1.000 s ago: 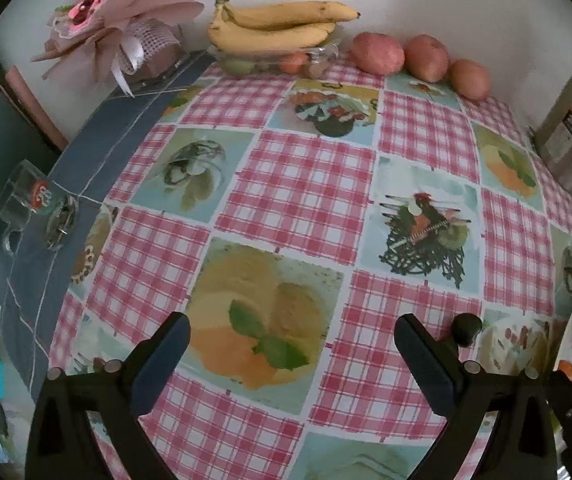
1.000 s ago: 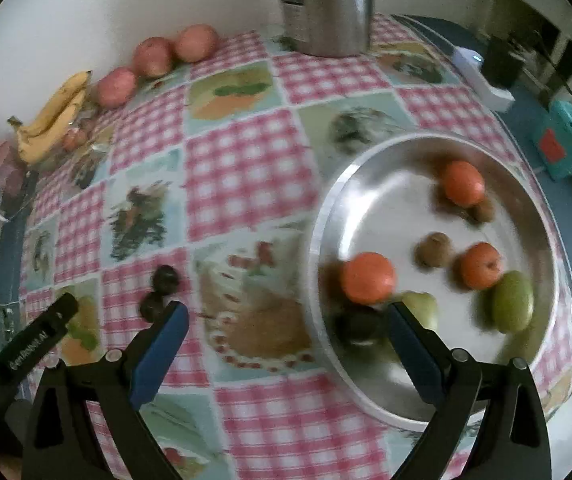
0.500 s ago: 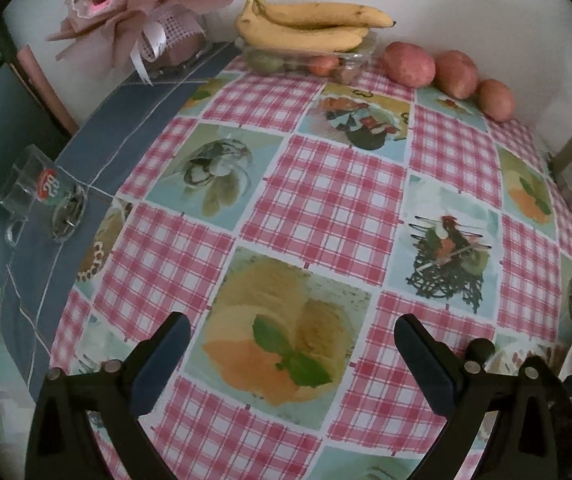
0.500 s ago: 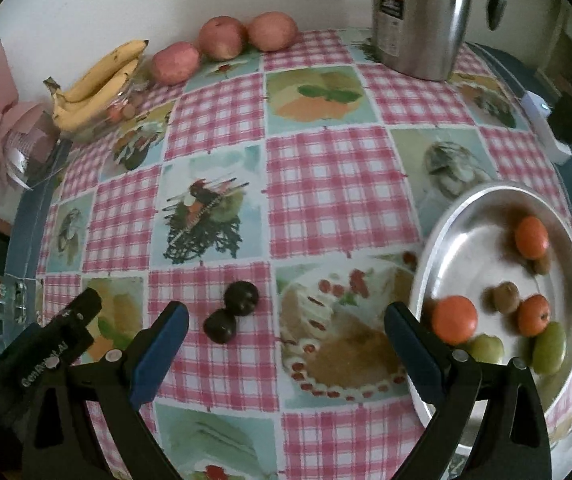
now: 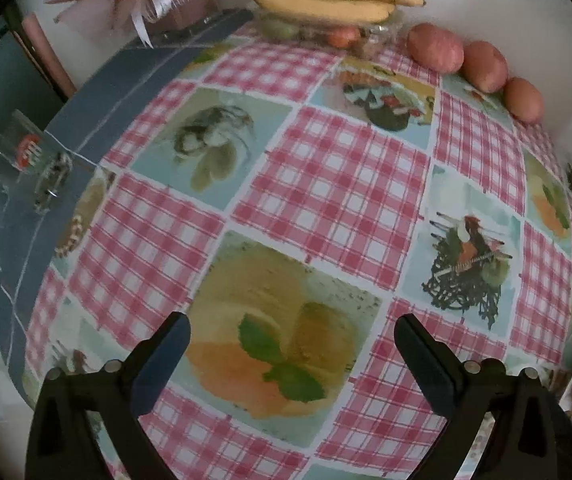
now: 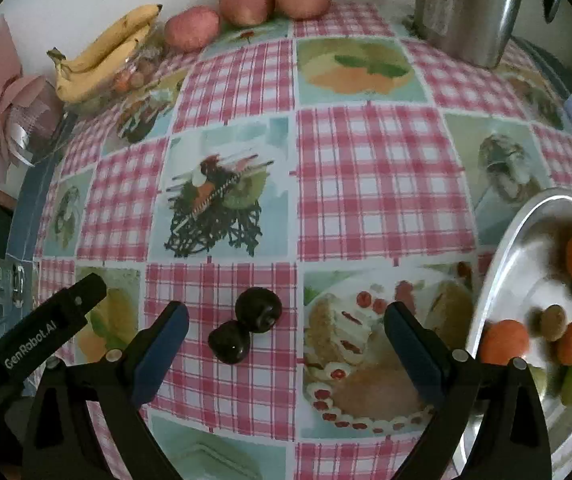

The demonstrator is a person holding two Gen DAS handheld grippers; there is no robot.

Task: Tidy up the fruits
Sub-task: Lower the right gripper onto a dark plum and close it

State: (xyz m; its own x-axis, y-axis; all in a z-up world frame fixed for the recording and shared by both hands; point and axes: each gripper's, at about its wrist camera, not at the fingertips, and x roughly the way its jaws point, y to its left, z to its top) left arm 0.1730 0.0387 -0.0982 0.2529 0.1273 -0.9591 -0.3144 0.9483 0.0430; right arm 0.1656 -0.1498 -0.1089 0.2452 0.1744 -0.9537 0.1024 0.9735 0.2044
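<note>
My right gripper [image 6: 286,344] has its jaws spread wide and nothing between them but air, with the two dark plums [image 6: 245,330] lying touching each other on the checked tablecloth [image 6: 366,184], just ahead of and between the blue pads. The steel tray [image 6: 498,256] sits off to the right, already carrying oranges, a kiwi and green fruit, so I read this step as picking a plum to join them.

To do it well, I'd go for the nearer plum [image 6: 229,341] first, and come in so one pad slips into the seam between the pair without nudging the farther plum [image 6: 258,310] into a roll (round fruit on slick oilcloth will wander). Squeeze gently; the skin looks soft.

My left gripper [image 5: 292,354] is likewise parted and empty, over a printed square with no fruit beneath it; its arm shows at the lower left of the right view, near the plums. Farther back, bananas [image 6: 101,56] and three red apples [image 6: 245,10] wait along the wall, beside a steel kettle [image 6: 466,8].
</note>
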